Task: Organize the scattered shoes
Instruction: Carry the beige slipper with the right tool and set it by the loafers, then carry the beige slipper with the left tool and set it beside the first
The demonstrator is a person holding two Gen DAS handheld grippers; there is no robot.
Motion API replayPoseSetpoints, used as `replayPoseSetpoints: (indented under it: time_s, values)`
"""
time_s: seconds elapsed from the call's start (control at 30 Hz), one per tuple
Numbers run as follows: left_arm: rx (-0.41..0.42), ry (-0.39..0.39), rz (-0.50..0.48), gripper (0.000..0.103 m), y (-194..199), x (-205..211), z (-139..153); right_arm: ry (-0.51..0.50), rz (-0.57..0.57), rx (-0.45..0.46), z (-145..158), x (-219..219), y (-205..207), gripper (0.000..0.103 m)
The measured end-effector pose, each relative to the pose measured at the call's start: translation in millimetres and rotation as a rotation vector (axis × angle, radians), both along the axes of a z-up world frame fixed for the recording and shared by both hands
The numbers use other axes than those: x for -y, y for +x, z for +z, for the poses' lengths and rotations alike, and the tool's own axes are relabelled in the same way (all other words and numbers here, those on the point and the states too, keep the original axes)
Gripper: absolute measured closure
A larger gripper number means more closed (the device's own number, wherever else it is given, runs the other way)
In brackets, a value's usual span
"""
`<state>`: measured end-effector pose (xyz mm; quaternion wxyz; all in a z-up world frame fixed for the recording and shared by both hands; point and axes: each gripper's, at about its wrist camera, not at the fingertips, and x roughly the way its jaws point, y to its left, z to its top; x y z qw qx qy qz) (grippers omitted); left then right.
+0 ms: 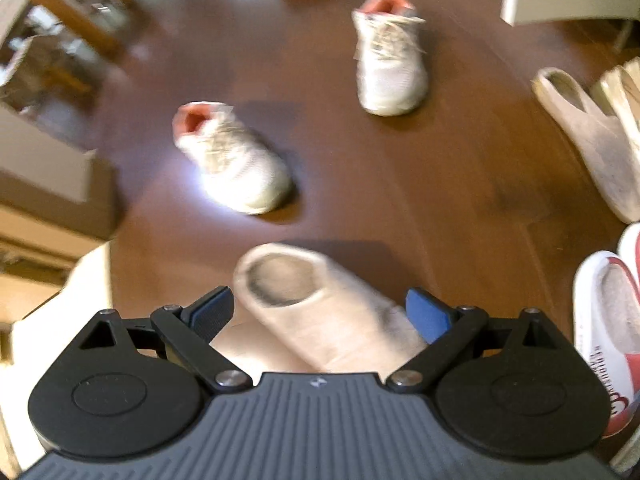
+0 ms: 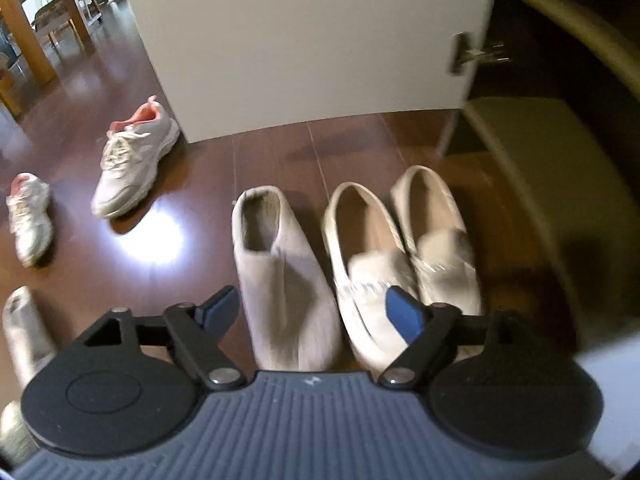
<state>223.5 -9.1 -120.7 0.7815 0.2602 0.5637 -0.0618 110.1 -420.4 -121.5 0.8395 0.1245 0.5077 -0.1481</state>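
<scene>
Slipper (image 1: 612,344) print: blurred, unreadable.

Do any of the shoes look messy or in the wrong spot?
Yes. The two white sneakers sit apart on the wooden floor, pointing different ways, and one beige slipper lies alone, away from its mate, which is lined up beside the cream loafers.

2 white sneakers (image 2: 134,160) (image 2: 30,218) with coral linings, upright, well apart on the floor | beige slipper (image 2: 280,280) upright beside cream loafer pair (image 2: 404,256), side by side | second beige slipper (image 1: 320,312) lying apart
</scene>
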Motion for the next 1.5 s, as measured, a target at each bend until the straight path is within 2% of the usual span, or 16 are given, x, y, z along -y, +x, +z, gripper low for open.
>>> replayPoseSetpoints:
  time_s: [0.17,0.23,0.33,0.47,0.53,0.6,0.7,0.83,1.0,1.03,1.1,1.13,1.23,1.33,1.43,1.5]
  values:
    - [-0.027,-0.087,0.187,0.007,-25.6,-33.5,16.4,0.065,-0.078,0.139,80.0,-13.9,-95.4,0.004]
    - [-0.031,-0.097,0.233,0.007,-38.3,-43.7,10.6,0.119,-0.122,0.186,92.8,-20.7,-126.1,0.003]
    - [-0.043,-0.076,0.273,0.007,-53.0,-52.9,-7.8,0.179,-0.121,0.180,95.3,-33.6,-156.3,0.003]
    - [-0.044,-0.011,0.305,0.007,-51.8,-52.3,-38.7,0.168,0.002,0.087,84.3,-66.4,-162.1,0.003]
    - [-0.050,-0.008,0.338,0.007,-46.9,-54.3,-47.3,0.128,0.056,0.092,86.9,-78.6,-161.4,0.003]
    - [-0.083,-0.056,0.393,0.007,-33.3,-56.7,-60.2,0.058,0.088,0.130,95.2,-85.5,-162.1,0.003]
    - [-0.078,-0.117,0.408,0.007,-14.1,-53.6,-70.6,0.010,0.054,0.145,100.6,-82.2,-166.6,0.001]
    - [-0.099,-0.169,0.358,0.007,19.9,-36.0,-93.5,0.067,0.009,0.094,93.3,-71.1,-163.9,0.001]
    - [-0.126,-0.211,0.400,0.008,65.9,-32.9,-146.0,0.091,-0.013,0.019,73.7,-63.6,-153.6,0.001]
    - [-0.129,-0.215,0.409,0.011,74.7,-33.7,-158.6,0.090,-0.017,0.007,71.5,-62.2,-151.1,0.001]
    - [-0.156,-0.212,0.404,0.045,81.2,-33.9,-176.0,0.095,-0.022,-0.009,65.5,-60.8,-147.3,0.001]
    - [-0.178,-0.212,0.406,0.085,82.8,-34.0,-184.3,0.103,-0.025,-0.020,61.5,-59.9,-144.8,0.001]
    - [-0.200,-0.261,0.443,0.087,80.7,-36.2,-190.5,0.132,-0.021,-0.032,56.5,-57.9,-139.9,0.001]
    - [-0.238,-0.311,0.461,0.088,78.1,-25.9,-175.1,0.157,-0.007,-0.022,57.2,-57.2,-139.2,0.001]
    - [-0.245,-0.399,0.461,0.088,79.7,5.1,-153.2,0.181,0.004,-0.003,59.8,-56.2,-141.3,0.001]
    - [-0.244,-0.437,0.412,0.088,84.7,50.8,-140.6,0.200,0.004,0.008,61.3,-54.1,-144.6,0.001]
